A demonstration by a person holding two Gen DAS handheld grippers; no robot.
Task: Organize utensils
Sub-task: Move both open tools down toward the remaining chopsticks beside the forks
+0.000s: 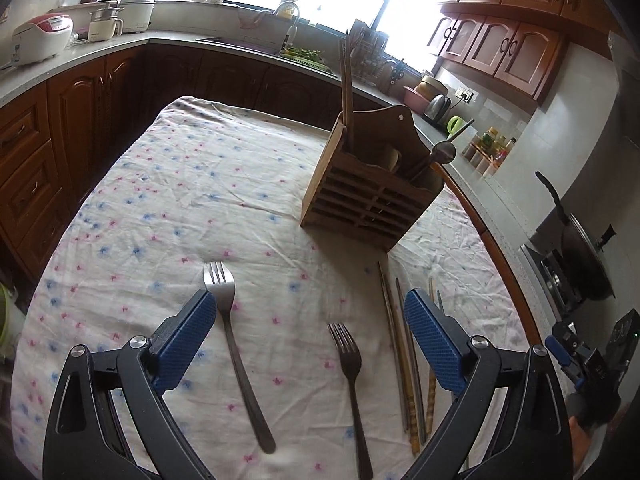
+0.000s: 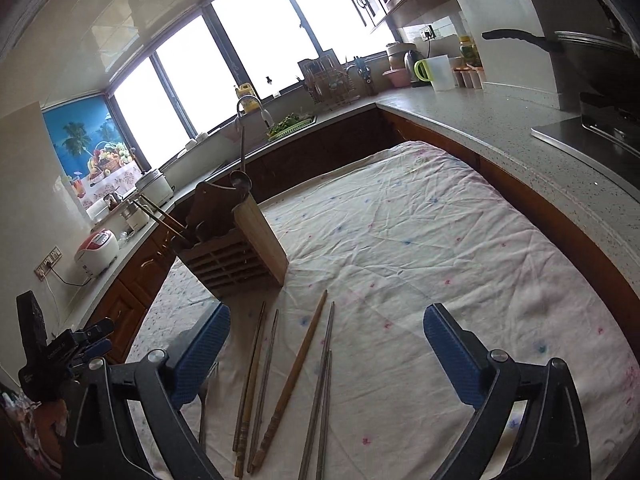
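A wooden utensil holder (image 1: 370, 196) stands on the floral tablecloth (image 1: 180, 184), with chopsticks and a ladle (image 1: 442, 151) in it. Two forks lie in front of it: a left fork (image 1: 236, 344) and a right fork (image 1: 352, 380). Several chopsticks (image 1: 404, 360) lie to their right. My left gripper (image 1: 312, 332) is open above the forks, holding nothing. In the right wrist view, my right gripper (image 2: 326, 344) is open above the chopsticks (image 2: 296, 376), with the holder (image 2: 236, 248) ahead on the left.
Kitchen counters (image 1: 80, 56) wrap around the table, with a rice cooker (image 1: 40, 36), a sink and a dish rack. A stove with a wok (image 2: 600, 60) stands to the right. The right gripper shows at the left wrist view's right edge (image 1: 588, 360).
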